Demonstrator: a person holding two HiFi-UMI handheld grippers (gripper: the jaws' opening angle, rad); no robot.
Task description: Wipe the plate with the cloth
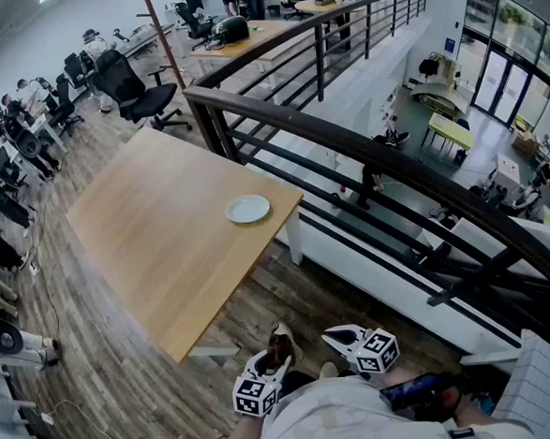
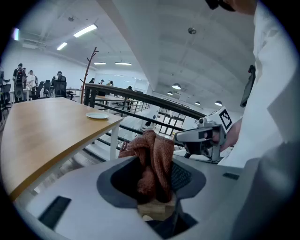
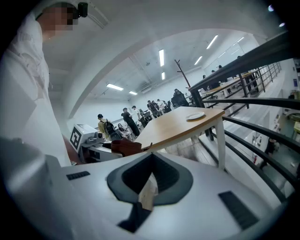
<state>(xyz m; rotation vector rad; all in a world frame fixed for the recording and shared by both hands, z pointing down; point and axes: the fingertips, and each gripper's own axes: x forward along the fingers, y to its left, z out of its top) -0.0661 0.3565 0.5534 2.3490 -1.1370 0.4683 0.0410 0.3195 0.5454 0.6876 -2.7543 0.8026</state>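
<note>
While the cloth bunches rust-red, plate lies white.

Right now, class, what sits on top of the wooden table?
One white plate sits on the table, near its corner by the railing. The wood beneath the plate is covered.

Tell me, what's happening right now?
Left tool shut on cloth. Right tool empty, jaws together. Plate on table corner ahead, not yet reached. Nothing between.

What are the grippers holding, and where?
The left hand-held gripper pinches the rust-red knitted cloth by its bunched lower end; the right hand-held gripper holds nothing.
</note>
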